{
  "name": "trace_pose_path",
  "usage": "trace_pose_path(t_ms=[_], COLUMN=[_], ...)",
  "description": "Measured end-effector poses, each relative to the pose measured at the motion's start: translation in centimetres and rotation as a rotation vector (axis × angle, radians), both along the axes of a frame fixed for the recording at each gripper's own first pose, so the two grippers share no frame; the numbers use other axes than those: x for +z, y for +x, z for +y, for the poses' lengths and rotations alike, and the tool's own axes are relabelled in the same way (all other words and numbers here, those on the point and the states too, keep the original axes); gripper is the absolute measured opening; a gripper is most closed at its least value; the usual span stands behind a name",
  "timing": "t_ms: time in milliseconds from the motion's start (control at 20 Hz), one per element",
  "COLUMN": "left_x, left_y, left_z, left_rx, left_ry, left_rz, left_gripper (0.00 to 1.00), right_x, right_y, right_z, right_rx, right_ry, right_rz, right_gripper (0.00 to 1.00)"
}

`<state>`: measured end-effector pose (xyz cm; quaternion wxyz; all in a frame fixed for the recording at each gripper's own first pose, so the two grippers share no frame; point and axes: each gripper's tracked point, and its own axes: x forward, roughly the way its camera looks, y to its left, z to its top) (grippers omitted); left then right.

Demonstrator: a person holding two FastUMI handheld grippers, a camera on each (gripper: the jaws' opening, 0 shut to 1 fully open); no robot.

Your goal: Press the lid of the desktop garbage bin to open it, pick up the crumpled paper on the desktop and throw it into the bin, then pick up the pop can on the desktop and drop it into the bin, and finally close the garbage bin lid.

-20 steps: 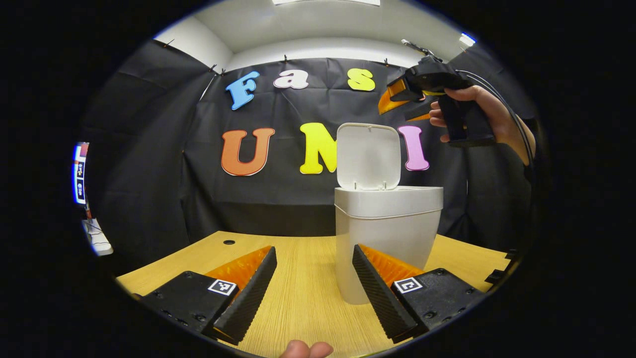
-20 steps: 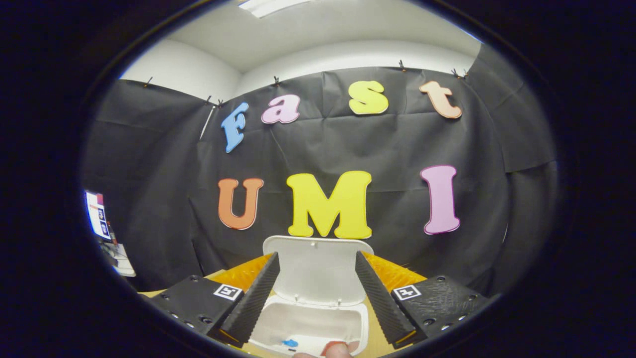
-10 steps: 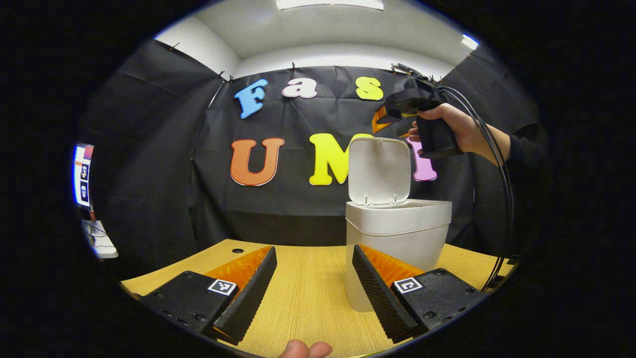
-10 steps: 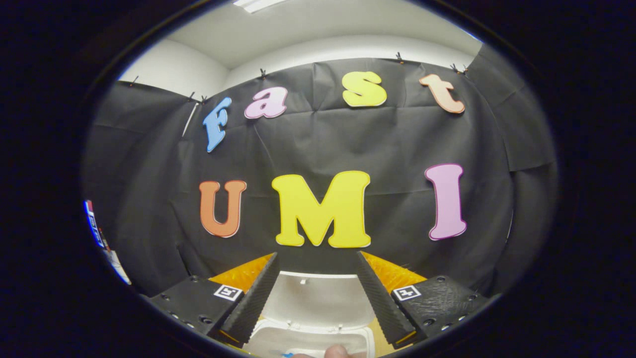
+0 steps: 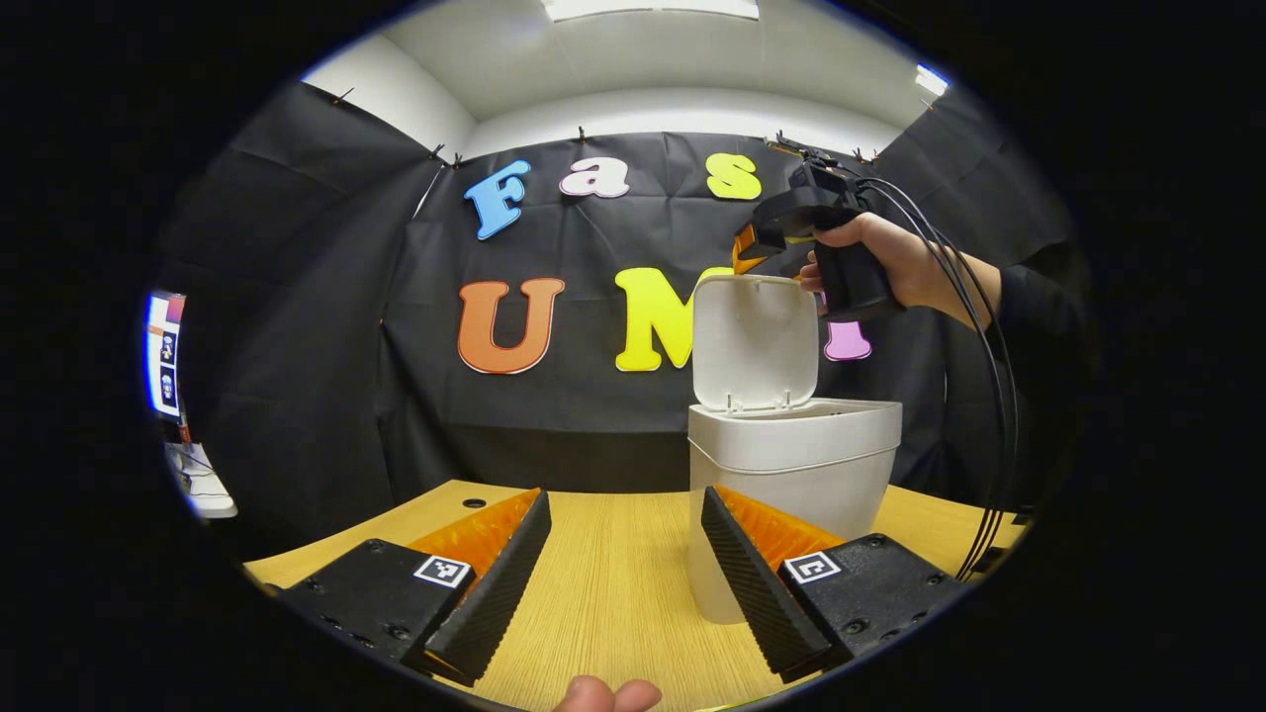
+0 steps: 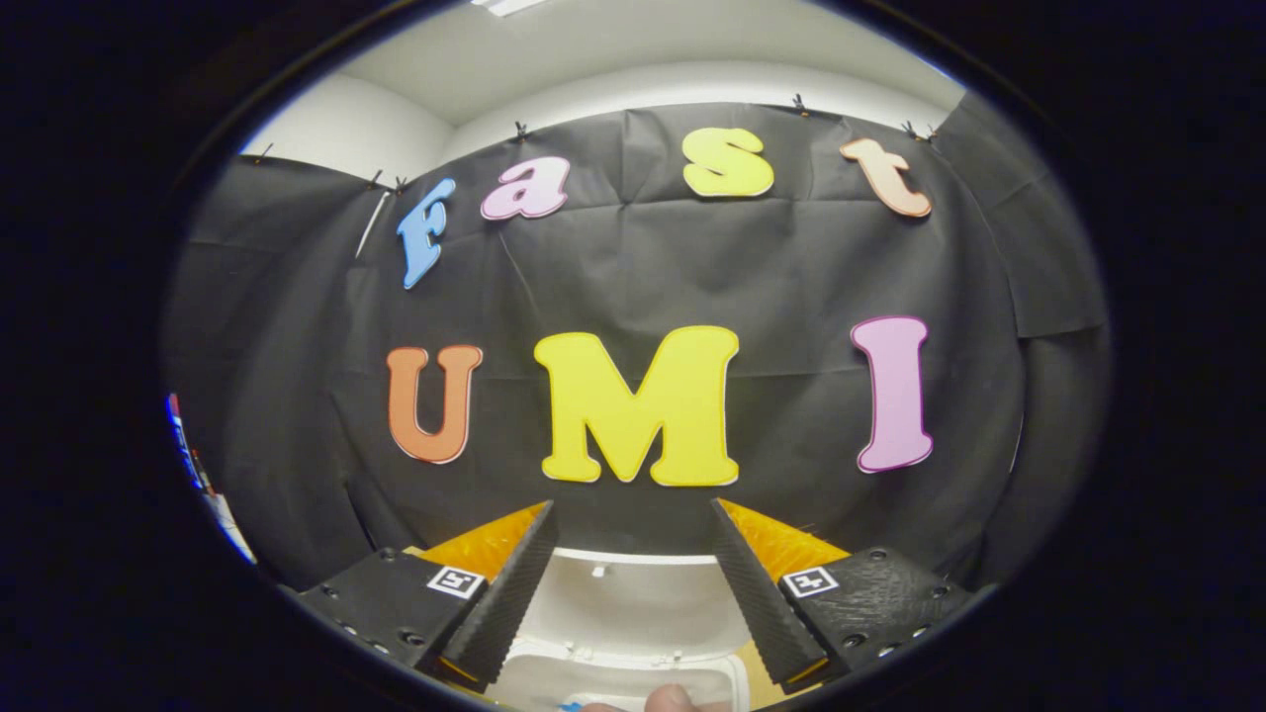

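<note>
The white desktop bin [image 5: 791, 475] stands on the wooden table, its lid [image 5: 757, 341] flipped up and upright. My left gripper [image 5: 623, 574] is open and holds nothing; it sits low over the table, with the bin just behind its right finger. A hand holds my right gripper [image 5: 744, 249] just above and behind the lid's top edge. In the right gripper view that gripper [image 6: 628, 583] is open and holds nothing. The raised lid [image 6: 633, 603] lies below, between its fingers. The bin's rim [image 6: 613, 682] sits at the bottom edge.
The wooden table [image 5: 603, 593] has a small round hole [image 5: 475, 502] near its back left. Black cables [image 5: 994, 415] hang from the right gripper down past the bin's right side. A lit screen [image 5: 163, 351] stands beyond the table at far left.
The right gripper has moved left and down, from high right of the bin to just over the lid's top edge. In its own view the lid has sunk lower. The left gripper barely moved.
</note>
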<state>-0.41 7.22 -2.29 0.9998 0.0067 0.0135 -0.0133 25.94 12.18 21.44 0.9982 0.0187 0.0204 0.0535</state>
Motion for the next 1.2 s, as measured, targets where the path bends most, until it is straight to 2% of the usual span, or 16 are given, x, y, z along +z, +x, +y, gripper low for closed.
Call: trace_pose_path(t_ms=[300, 650, 950, 1200], left_x=[-0.1, -0.1, 0.1, -0.4], left_y=[-0.5, -1.4, -2.2, -3.2], left_z=[-1.1, -2.5, -3.0, -3.2], left_rx=[-0.010, -0.027, -0.023, -0.023], left_ry=[0.006, 0.010, 0.002, -0.010], left_rz=[-0.002, 0.004, -0.004, 0.001], left_gripper=[0.99, 0.99, 0.99, 0.99], right_x=[-0.5, -2.8, -7.6, -11.4], right_y=[-1.9, -7.6, -12.0, -13.9], right_z=[0.1, 0.4, 0.4, 0.1], right_rx=[0.014, 0.074, 0.118, 0.131], right_ry=[-0.001, -0.002, -0.017, -0.009], right_rz=[-0.004, 0.001, 0.049, 0.100], right_gripper=[0.94, 0.94, 0.94, 0.94])
